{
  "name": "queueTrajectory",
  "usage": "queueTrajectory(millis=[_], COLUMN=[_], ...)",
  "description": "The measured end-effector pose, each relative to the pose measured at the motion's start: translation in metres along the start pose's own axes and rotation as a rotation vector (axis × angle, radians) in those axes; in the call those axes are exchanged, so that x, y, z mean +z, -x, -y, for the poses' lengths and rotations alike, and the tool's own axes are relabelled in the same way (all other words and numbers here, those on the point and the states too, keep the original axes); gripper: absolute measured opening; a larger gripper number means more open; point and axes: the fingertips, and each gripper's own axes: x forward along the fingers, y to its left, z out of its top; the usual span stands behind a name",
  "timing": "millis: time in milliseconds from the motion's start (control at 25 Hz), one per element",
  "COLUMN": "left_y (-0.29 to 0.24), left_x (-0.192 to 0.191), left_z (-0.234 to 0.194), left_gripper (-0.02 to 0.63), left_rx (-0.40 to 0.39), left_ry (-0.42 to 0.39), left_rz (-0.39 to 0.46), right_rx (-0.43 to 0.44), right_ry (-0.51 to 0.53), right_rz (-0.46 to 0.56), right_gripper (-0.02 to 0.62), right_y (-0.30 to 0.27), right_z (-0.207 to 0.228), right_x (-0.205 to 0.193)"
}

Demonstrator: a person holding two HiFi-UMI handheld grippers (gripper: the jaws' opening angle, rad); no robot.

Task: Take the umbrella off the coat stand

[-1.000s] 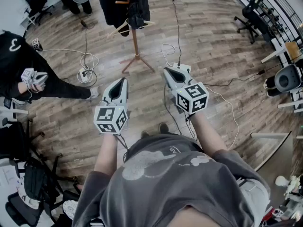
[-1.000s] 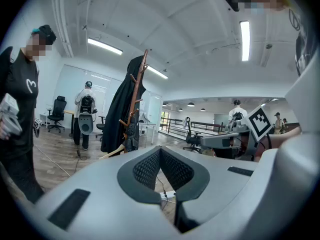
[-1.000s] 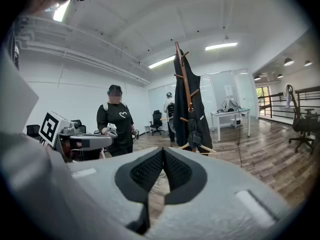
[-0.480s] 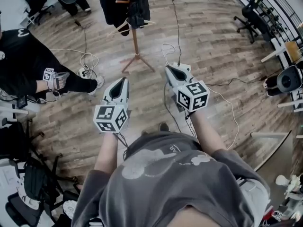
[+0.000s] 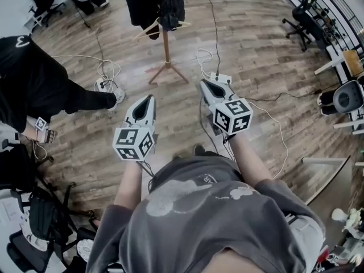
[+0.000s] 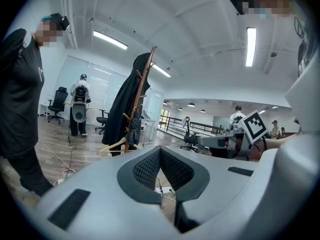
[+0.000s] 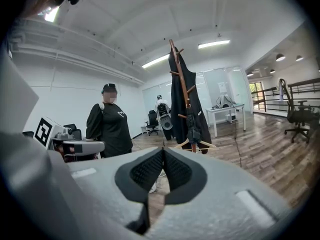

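Our left gripper [image 5: 148, 98] and right gripper [image 5: 204, 85], clenched empty, should near the coat stand [image 5: 165, 44], opening at its umbrella [image 5: 170, 10].

Even light is cast by ceiling lights [image 6: 251, 46]; lines are bowed at the edges, and gripper-view corners are blacked out.

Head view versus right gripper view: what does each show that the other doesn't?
Head view only: the tripod feet on the floor and the operator's grey shirt. Right gripper view only: the top pegs, ceiling lights and a white table. Both: the coat stand, its dark coat, the folded umbrella hanging by the pole, the hanger and the bystander in black.
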Motion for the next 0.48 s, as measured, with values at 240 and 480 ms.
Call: queueTrajectory(millis=[240, 480], left_y=[0.023, 0.023], left_x=[-0.008, -0.018], left_z=[-0.026, -0.036], left_gripper=[-0.002, -0.002], left_rx=[0.011, -0.007], left_ry=[0.012, 0.028], left_rz=[-0.012, -0.038], right_rx=[-0.007, -0.012], right_ry=[-0.015, -0.014], right_rz=[0.006, -0.017], right_gripper=[-0.002, -0.002], right_y=[-0.010, -0.019], right_z=[-0.022, -0.030], right_x=[-0.006, -0.015])
